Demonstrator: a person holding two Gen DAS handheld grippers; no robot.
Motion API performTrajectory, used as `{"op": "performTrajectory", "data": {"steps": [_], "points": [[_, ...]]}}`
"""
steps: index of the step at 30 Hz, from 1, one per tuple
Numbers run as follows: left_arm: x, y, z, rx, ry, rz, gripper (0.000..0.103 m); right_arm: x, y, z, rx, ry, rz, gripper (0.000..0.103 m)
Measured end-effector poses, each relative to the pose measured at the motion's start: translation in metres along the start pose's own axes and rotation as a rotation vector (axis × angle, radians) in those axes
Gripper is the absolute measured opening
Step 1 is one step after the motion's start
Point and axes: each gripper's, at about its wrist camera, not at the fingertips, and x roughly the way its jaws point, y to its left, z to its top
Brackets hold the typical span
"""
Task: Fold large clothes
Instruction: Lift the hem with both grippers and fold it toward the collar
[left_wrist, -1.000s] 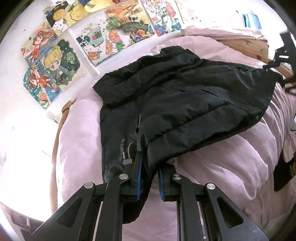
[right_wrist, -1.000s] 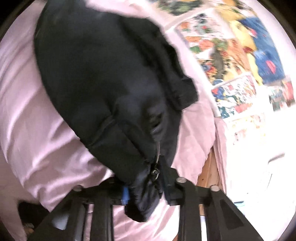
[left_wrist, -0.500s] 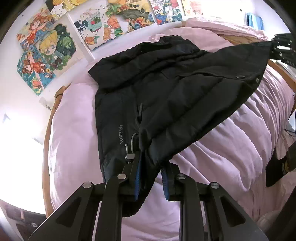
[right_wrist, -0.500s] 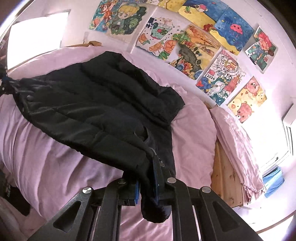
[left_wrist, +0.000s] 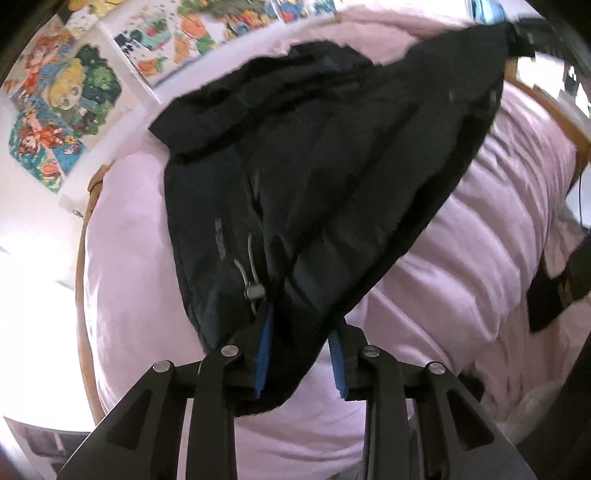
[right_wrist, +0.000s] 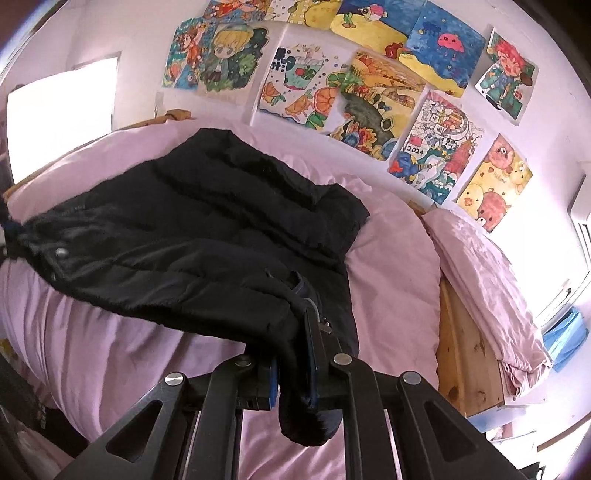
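Note:
A black padded jacket (left_wrist: 332, 166) lies spread on a bed's pink cover (left_wrist: 461, 258). Its near hem, with a drawcord toggle (left_wrist: 255, 291), passes between the jaws of my left gripper (left_wrist: 299, 332). Those jaws are opening: the fabric rests against the left pad, and the right pad (left_wrist: 340, 369) shows bare along most of its length. In the right wrist view the jacket (right_wrist: 184, 240) stretches from the far left to my right gripper (right_wrist: 293, 343), which is shut on a bunched corner of it, held above the cover (right_wrist: 391, 258). A fold of fabric hangs below those jaws.
Colourful drawings (right_wrist: 369, 99) cover the wall behind the bed. A pink pillow (right_wrist: 487, 277) lies at the right, above a wooden bed frame (right_wrist: 465, 350). A dark object (left_wrist: 554, 280) sits off the bed's right edge in the left wrist view.
My right gripper has risen and rolled upright, lifting its corner of the jacket off the bed. The left gripper's jaws have spread wider around the hem and dipped towards the bed.

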Motion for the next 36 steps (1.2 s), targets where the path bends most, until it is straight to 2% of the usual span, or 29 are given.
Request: {"op": "performTrajectory", "data": {"steps": [9,12,13,14,18,20,24,29,32,36], "points": [[0.013,-0.011,-0.009,0.073,0.042,0.066,0.026,-0.003,0.0,0.01,0.008,-0.025,0.008,0.012],[0.02,-0.016,-0.014,0.129,0.062,0.126,0.026,-0.002,-0.001,0.007,0.004,-0.021,0.009,0.012],[0.019,-0.016,-0.013,0.128,0.048,0.148,0.02,-0.003,0.0,0.006,0.002,-0.022,0.008,0.011],[0.016,-0.015,-0.013,0.121,0.024,0.168,0.008,-0.003,0.0,0.005,0.001,-0.024,0.008,0.011],[-0.015,-0.013,-0.007,0.105,-0.17,0.277,0.003,-0.01,-0.002,-0.002,0.041,-0.029,-0.005,0.009],[-0.034,-0.001,-0.003,0.019,-0.241,0.249,0.003,-0.019,-0.008,-0.01,0.08,-0.029,-0.001,0.007],[-0.067,0.01,-0.005,-0.055,-0.317,0.207,0.003,-0.034,-0.012,-0.02,0.107,-0.048,-0.019,0.006],[-0.101,0.005,-0.019,-0.084,-0.34,0.152,0.003,-0.069,-0.022,-0.032,0.188,-0.073,0.036,0.006],[-0.12,-0.001,-0.013,-0.106,-0.35,0.118,0.003,-0.091,-0.026,-0.036,0.219,-0.092,0.064,0.006],[-0.135,0.001,0.003,-0.152,-0.361,0.104,0.003,-0.092,-0.035,-0.029,0.243,-0.079,0.08,0.006]]}}
